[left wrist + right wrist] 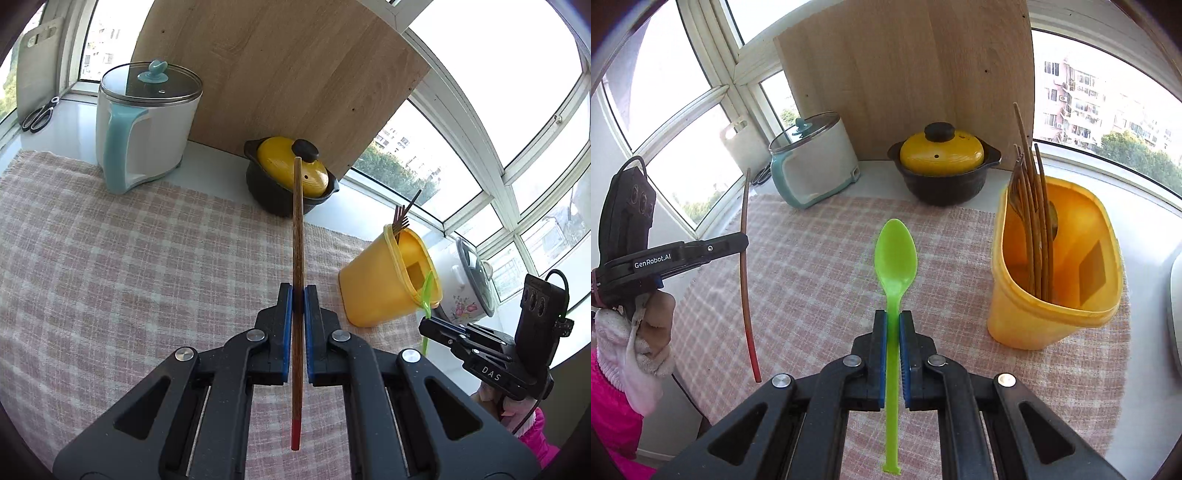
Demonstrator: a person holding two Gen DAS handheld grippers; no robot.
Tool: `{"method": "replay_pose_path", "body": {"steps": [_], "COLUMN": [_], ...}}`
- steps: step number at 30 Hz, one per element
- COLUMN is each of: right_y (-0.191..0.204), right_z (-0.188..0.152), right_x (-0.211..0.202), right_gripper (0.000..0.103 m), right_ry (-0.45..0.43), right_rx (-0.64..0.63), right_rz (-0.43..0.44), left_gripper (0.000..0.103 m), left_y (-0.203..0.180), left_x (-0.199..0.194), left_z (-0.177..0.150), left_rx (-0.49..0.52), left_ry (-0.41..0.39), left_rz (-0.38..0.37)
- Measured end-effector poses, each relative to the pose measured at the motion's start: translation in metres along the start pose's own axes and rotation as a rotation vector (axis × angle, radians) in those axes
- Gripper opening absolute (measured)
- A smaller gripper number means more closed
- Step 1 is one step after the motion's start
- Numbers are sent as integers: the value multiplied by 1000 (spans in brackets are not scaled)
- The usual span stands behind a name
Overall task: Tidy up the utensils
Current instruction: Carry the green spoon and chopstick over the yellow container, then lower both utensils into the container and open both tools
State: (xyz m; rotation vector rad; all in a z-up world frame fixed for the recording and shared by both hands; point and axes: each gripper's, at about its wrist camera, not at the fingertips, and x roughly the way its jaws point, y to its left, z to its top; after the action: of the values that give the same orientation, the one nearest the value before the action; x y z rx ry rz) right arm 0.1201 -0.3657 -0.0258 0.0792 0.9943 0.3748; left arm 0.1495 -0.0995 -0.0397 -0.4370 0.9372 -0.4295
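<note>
In the left wrist view, the left tool (298,295) is clenched on a wooden chopstick (297,236) with a red end, held above the checked cloth (129,240) that covers the bench. To the right stands the yellow holder (380,288), already with a fork and other wooden pieces poking out of it, and just beside its rim the right tool (428,325) carries a green spoon (427,291). In the right wrist view, the right tool grips the spoon by its handle, bowl forward, with the holder near on the right and several wooden utensils (1032,221) standing inside. No loose utensil shows on the cloth, so the job looks nearly done: the chopstick and the spoon remain to go in.
</note>
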Motion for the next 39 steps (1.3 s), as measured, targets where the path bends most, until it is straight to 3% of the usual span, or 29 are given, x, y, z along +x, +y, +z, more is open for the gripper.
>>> {"method": "replay_pose_path", "body": {"steps": [10, 21, 30, 39], "right_y": [-62, -107, -127, -143], "right_z": [20, 45, 67, 85], "right_x": [-47, -66, -59, -39], "right_gripper": [4, 4, 4, 4], "right_ry": [-99, -169, -201, -227], "right_rx": [46, 65, 78, 113], "right_rz": [-75, -104, -105, -93], "left_gripper": [4, 4, 4, 4], "left_y": [-82, -148, -175, -180], "left_x": [22, 72, 112, 139], "left_z": [37, 75, 83, 76], "left_rx": [67, 107, 142, 174], "left_ry": [-71, -112, -147, -127], "left_rz": [-126, -165, -106, -61]}}
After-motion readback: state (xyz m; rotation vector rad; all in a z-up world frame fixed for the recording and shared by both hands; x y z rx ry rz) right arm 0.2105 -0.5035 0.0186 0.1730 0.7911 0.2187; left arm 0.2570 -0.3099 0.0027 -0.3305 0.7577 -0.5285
